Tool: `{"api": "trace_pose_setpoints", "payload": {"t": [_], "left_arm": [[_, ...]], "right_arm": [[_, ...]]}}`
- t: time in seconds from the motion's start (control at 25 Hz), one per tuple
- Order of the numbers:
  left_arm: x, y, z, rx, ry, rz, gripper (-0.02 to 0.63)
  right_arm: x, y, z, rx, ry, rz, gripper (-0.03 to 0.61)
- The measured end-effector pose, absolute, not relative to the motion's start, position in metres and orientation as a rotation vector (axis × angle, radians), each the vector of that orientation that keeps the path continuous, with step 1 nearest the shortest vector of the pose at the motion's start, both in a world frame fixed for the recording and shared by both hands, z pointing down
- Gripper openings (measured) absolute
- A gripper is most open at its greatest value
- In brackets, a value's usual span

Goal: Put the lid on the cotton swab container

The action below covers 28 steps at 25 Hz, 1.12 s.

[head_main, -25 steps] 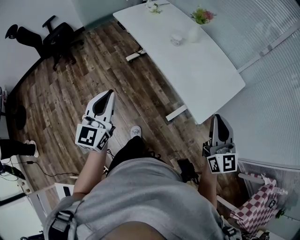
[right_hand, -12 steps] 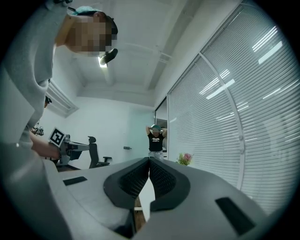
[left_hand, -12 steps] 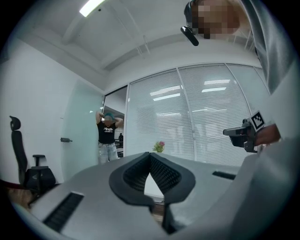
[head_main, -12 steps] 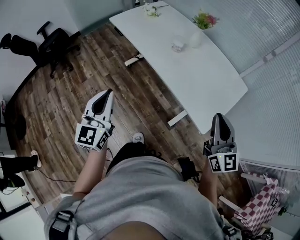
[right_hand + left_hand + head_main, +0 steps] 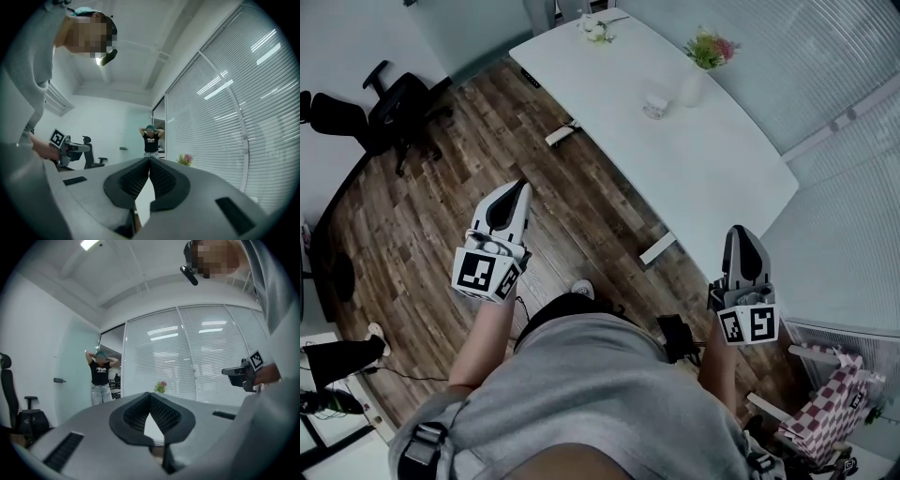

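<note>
Small clear cotton swab container point(image 5: 654, 103); stands on white table point(image 5: 722, 173) beside vase point(image 5: 692, 87).

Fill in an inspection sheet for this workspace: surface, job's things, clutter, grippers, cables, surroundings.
Surface: white table, mostly bare.
Job's things: small clear container on the table beside the vase; lid too small to tell.
Clutter: vase of flowers; small flower arrangement at the far end.
Grippers: left gripper and right gripper shut, empty, short of the container.
Cables: thin cable on the wood floor.
Surroundings: office chair, blinds, checked cloth, standing person.
</note>
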<state>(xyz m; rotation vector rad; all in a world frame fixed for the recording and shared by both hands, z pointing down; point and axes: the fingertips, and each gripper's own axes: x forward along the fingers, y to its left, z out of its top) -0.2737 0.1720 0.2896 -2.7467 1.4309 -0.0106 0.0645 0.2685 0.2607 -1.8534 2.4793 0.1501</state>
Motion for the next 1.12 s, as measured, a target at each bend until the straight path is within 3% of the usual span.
{"api": "trace_pose_setpoints", "payload": {"t": [1.12], "left_arm": [[-0.293,0.134,0.308,-2.796,1.404,-0.033,0.006]], "right_arm": [[0.046,0.235,0.272,-1.904,2.447,0.094,0.026]]}}
